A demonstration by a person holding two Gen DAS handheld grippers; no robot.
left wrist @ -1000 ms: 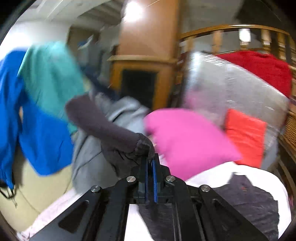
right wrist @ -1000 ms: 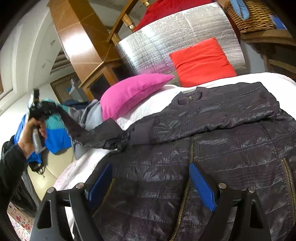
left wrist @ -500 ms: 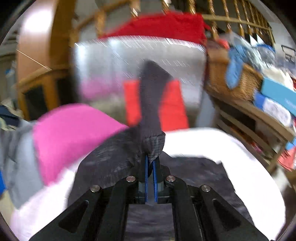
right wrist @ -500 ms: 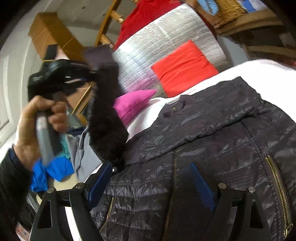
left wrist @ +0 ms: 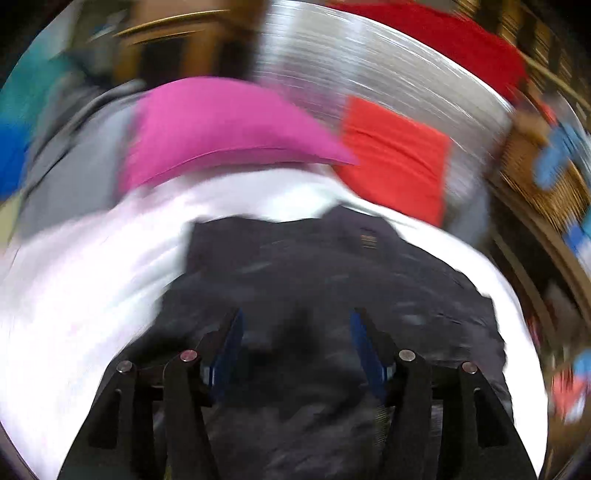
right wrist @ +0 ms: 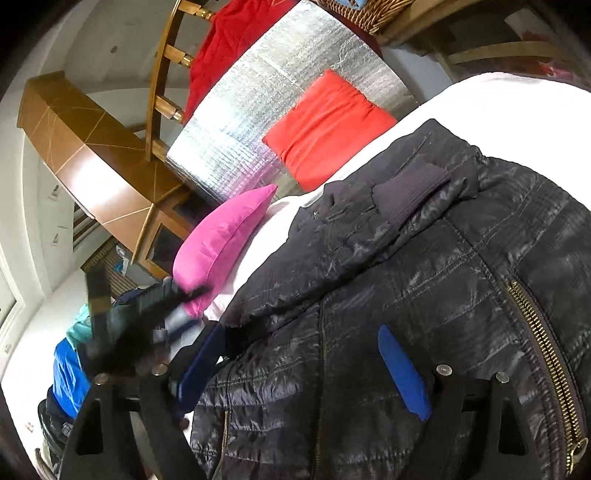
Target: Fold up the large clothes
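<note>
A dark quilted jacket lies front up on the white bed, its brass zip along the right. One sleeve is folded across the chest, and its ribbed cuff rests near the collar. My left gripper hovers over the jacket. Its jaws are opening, with no cloth pressed between the blue pads. In the right wrist view it shows as a blur at the bed's left edge. My right gripper stands open just above the jacket's lower front, holding nothing.
A pink cushion and a red cushion lean at the head of the bed against a silver foil panel. A wooden cabinet stands beyond. Blue and teal clothes hang left. A wicker basket sits far right.
The left gripper carried the sleeve from the left over the jacket, dropped lower and let it go; its jaws now stand apart. The right gripper rolled and stayed open over the jacket.
</note>
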